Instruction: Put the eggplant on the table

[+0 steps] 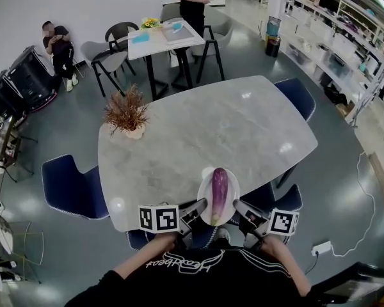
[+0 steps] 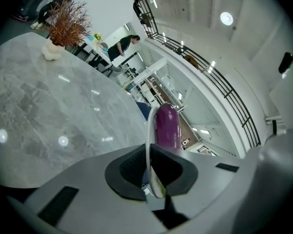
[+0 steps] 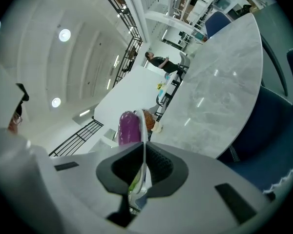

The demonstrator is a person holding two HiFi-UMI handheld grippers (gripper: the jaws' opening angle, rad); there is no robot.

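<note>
Two grippers are holding a plate with the eggplant at the near edge of the bench.

The left gripper point(image 1: 201, 204) is pinching the left rim of a white plate point(image 1: 205, 185) and the right gripper point(image 1: 238, 206) is pinching the opposite rim. In both gripper views the jaws are pressing together on the thin edge, with only the plate between them. The purple eggplant point(image 1: 219, 192) is lying lengthwise on the plate, pointing away from the person. It is not on the grey marble bench point(image 1: 205, 123) itself. The plate is overlapping the bench's near edge, and whether it is touching the top cannot be told. A dried plant in a pale vase point(image 1: 126, 115) is standing well apart, toward the far left of the bench.
</note>
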